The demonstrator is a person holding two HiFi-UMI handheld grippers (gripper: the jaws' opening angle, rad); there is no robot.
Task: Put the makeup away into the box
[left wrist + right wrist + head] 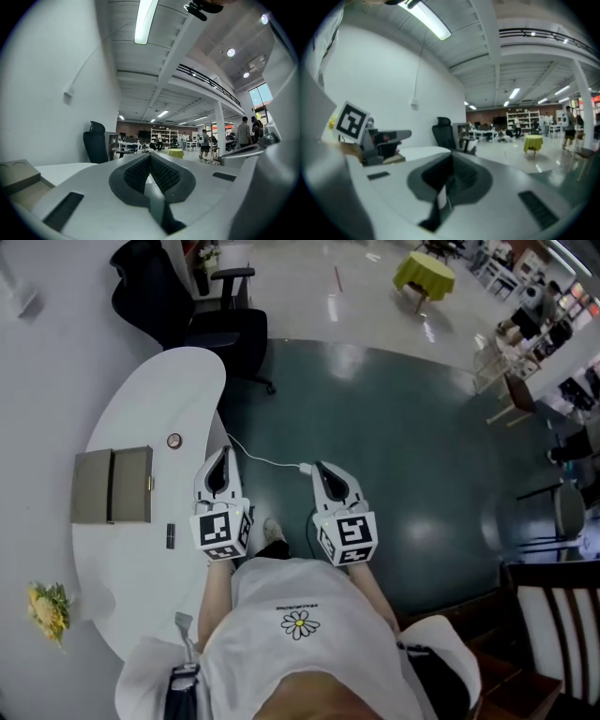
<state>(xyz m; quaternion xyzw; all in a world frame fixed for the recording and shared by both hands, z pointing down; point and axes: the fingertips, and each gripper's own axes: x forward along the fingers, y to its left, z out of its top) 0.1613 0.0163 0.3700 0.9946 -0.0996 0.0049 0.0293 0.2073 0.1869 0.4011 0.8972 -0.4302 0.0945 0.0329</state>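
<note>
An open grey-olive box [112,486] lies on the white curved table [141,409]; its corner also shows in the left gripper view, box [18,177]. A small round makeup pot [174,441] sits beyond the box, and a dark slim stick [171,534] lies nearer me. My left gripper [224,450] [150,155] hovers at the table's right edge, shut and empty. My right gripper [320,465] [451,157] is over the floor to the right of the table, also shut with nothing in it. The right gripper view catches the left gripper [377,138] beside it.
A black office chair [202,310] stands past the table's far end. A white cable [272,462] runs across the dark floor between the grippers. Yellow flowers [49,607] lie at the table's near left. A dark chair [553,615] stands at the lower right.
</note>
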